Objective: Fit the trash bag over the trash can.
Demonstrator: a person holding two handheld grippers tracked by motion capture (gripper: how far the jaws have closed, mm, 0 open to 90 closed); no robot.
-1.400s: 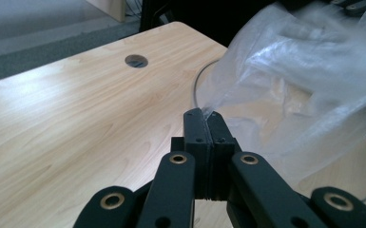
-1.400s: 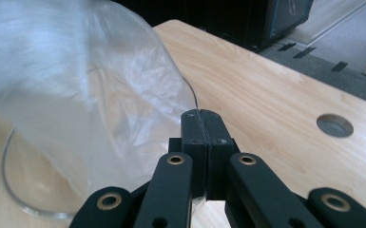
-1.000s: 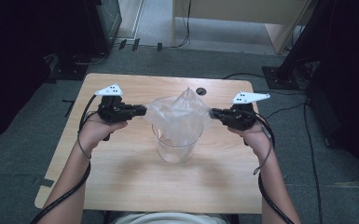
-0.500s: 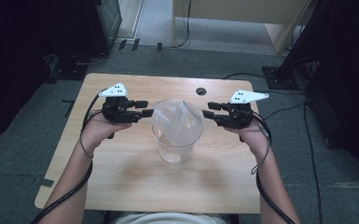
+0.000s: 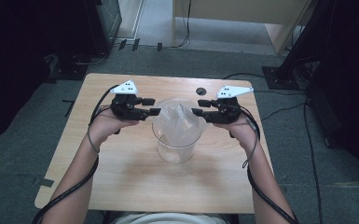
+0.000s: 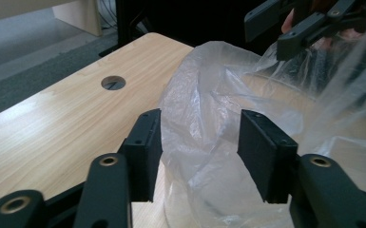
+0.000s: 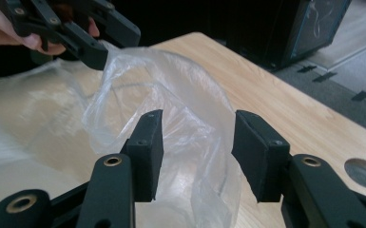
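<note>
Now the clear bag sits inside the cup near the middle of the surface. The left hand-held gripper and the right hand-held gripper have just been opening; both stand half open, holding nothing, with bag film loose between the jaws. To do it well, I think, fold the bag's edge evenly over the rim, both sides together, gently.

Black grippers, brass-coloured pivot screws, grey three-cornered plates, trailing black cables.
</note>
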